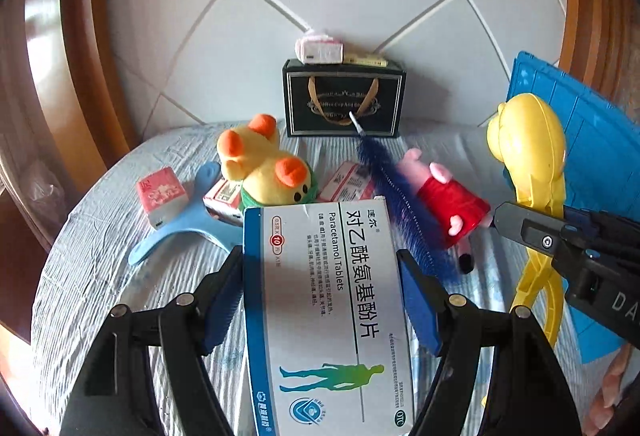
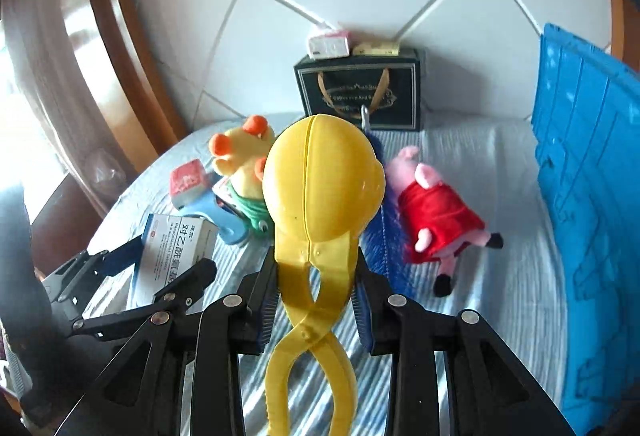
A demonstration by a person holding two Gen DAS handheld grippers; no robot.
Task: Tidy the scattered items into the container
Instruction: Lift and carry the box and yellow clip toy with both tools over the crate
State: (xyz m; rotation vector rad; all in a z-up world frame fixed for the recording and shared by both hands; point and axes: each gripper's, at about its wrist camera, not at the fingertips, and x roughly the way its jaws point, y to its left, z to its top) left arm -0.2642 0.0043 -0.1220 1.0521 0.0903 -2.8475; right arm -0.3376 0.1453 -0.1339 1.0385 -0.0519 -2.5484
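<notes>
My left gripper (image 1: 320,256) is shut on a white and blue paracetamol box (image 1: 320,300) and holds it above the cloth; the box also shows in the right wrist view (image 2: 176,248). My right gripper (image 2: 316,268) is shut on a yellow snowball-maker tong (image 2: 320,180), gripping it just below the ball; the tong also shows in the left wrist view (image 1: 528,152). The blue crate (image 2: 588,204) stands at the right. On the cloth lie a yellow duck plush (image 1: 264,164), a pink pig plush in red (image 1: 444,196) and a blue bottle brush (image 1: 396,196).
A black gift bag (image 1: 344,100) stands at the back against the tiled wall, with small boxes (image 1: 320,50) on top. A pink tissue pack (image 1: 160,196), a light blue plastic piece (image 1: 188,224) and red-white medicine boxes (image 1: 348,184) lie on the cloth. A wooden frame (image 1: 80,56) borders the left.
</notes>
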